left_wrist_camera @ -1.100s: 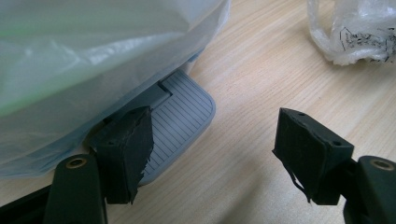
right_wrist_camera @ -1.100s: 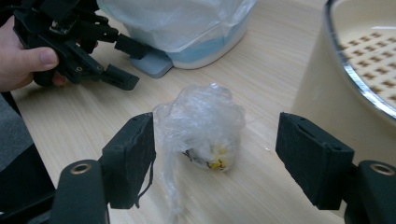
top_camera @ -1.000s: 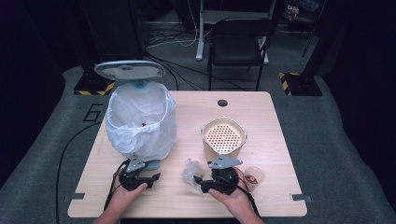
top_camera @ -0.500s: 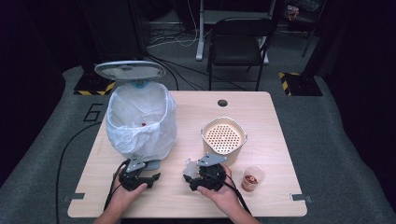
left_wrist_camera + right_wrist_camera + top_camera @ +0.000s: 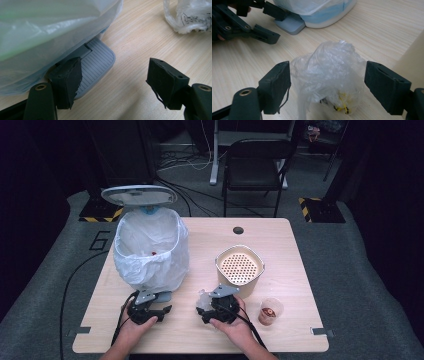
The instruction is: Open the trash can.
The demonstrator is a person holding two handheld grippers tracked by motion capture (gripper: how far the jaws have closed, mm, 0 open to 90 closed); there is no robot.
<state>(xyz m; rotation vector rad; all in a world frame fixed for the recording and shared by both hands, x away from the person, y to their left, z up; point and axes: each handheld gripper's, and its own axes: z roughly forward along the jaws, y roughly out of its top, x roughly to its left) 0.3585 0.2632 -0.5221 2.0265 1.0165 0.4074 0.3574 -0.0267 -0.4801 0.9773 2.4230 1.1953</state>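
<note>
A crumpled clear plastic wad (image 5: 329,67) with something yellow and black inside lies on the wooden table (image 5: 200,340). My right gripper (image 5: 328,72) is low around it; its jaws have just been opening and stand open, one pad on each side of the wad, neither pressing it. In the high view the right gripper (image 5: 206,306) points left at the plastic wad (image 5: 202,296). My left gripper (image 5: 115,67) is open at the foot of the bagged bin (image 5: 150,250), its left pad over the grey pedal (image 5: 97,62), and holds nothing.
The bin's lid (image 5: 139,195) stands open, and a small red item lies inside the liner. A beige perforated basket (image 5: 239,265) stands just behind the right gripper. A clear cup (image 5: 270,311) with brown contents sits to its right. A chair (image 5: 255,165) stands beyond the table.
My right gripper moved left and down from beside the cup to straddle the plastic wad, leaving the cup uncovered. The left gripper stayed at the pedal.
</note>
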